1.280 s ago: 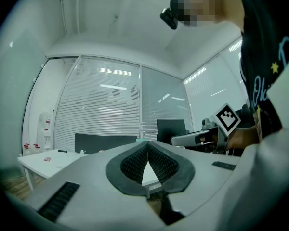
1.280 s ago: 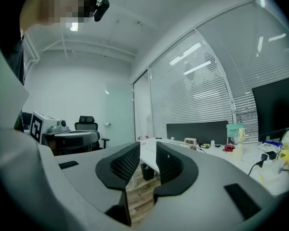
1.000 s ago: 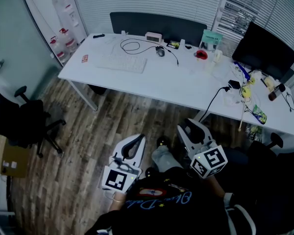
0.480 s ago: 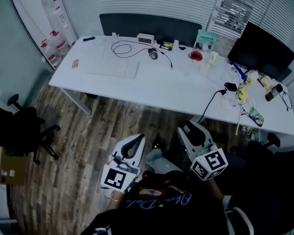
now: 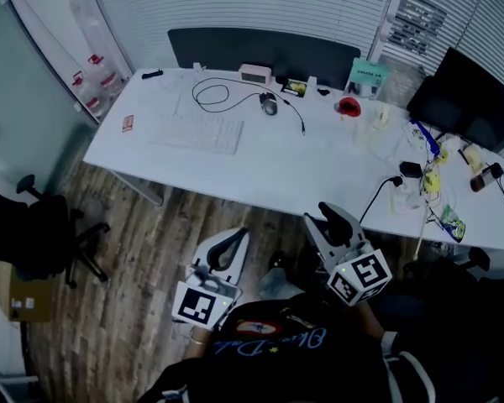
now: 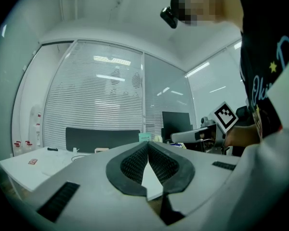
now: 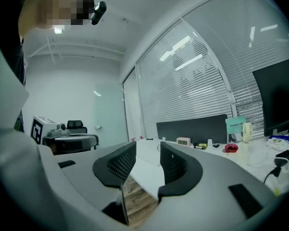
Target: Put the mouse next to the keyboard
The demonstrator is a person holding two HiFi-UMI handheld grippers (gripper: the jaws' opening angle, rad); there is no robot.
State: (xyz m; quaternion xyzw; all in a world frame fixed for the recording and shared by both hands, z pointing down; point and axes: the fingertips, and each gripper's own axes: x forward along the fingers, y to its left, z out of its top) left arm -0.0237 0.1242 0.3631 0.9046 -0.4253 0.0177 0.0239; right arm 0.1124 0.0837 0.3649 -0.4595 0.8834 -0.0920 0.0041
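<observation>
So the person is standing back from the white desk (image 5: 260, 162), holding both grippers close to the body over the wood floor (image 5: 143, 242), well apart from everything on the desktop. The left gripper (image 5: 233, 240) is sitting clenched, with its pads meeting at the tips and nothing pinched between them. The right gripper (image 5: 329, 218) is opening up right now. Its jaws are standing apart with a clear gap, and there's nothing in there, just the desk edge and floor showing through. The mouse (image 5: 270, 104) is lying toward the back of the desk, a small dark thing off past the right end of the white keyboard (image 5: 197, 133) and a bit behind it, so near it but not right beside it. Its black cord (image 5: 212, 93) is looping around just behind the keyboard. A dark monitor (image 5: 470, 99) is sitting over at the far right end.
</observation>
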